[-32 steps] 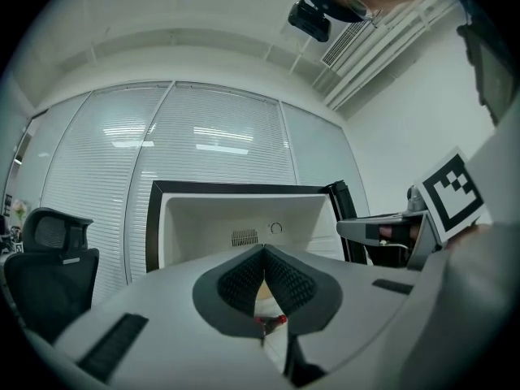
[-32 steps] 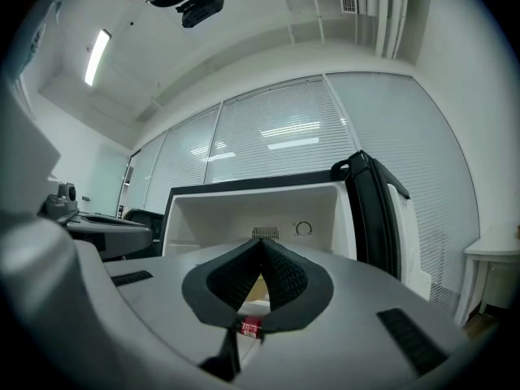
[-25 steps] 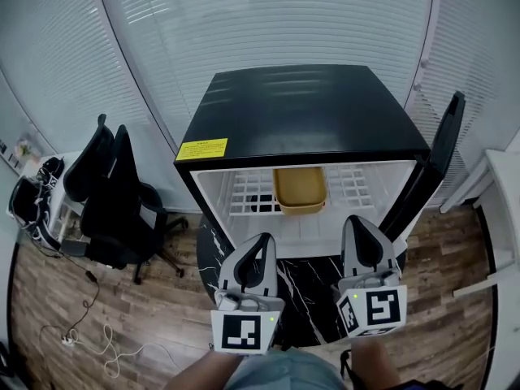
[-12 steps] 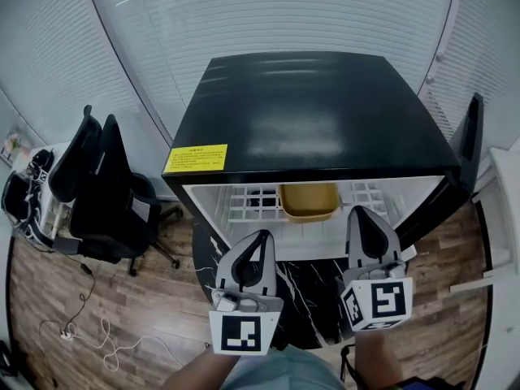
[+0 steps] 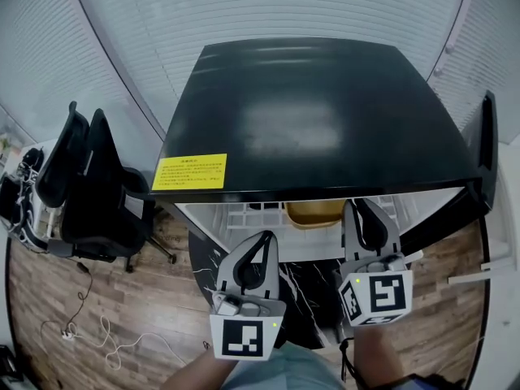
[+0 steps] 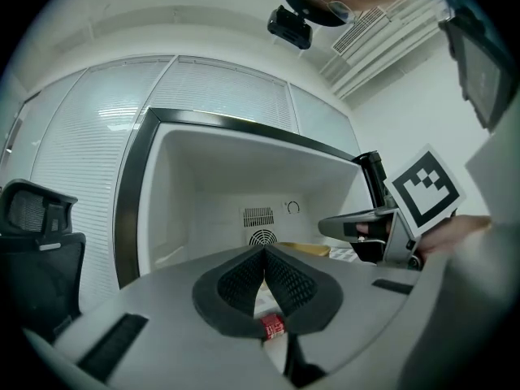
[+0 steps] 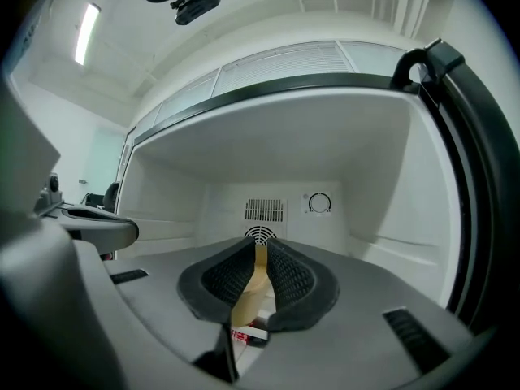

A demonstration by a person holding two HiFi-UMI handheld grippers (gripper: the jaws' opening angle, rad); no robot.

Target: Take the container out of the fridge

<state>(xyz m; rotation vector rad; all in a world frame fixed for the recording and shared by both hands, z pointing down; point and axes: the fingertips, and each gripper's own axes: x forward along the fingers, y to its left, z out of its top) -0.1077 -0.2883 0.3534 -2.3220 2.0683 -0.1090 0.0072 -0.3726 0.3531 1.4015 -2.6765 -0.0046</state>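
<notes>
The yellow container (image 5: 314, 212) sits inside the fridge (image 5: 309, 112), just far-left of my right gripper (image 5: 362, 208), the nearer one (its jaws are opening, the container showing through the gap, untouched). My left gripper (image 5: 262, 239) hangs nearer me, jaws together, so I'd reach with the right.

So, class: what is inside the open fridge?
A yellow container sits on the white wire shelf; a vent and dial are on the back wall. From the head view, the top of the fridge covers most of the container.
</notes>
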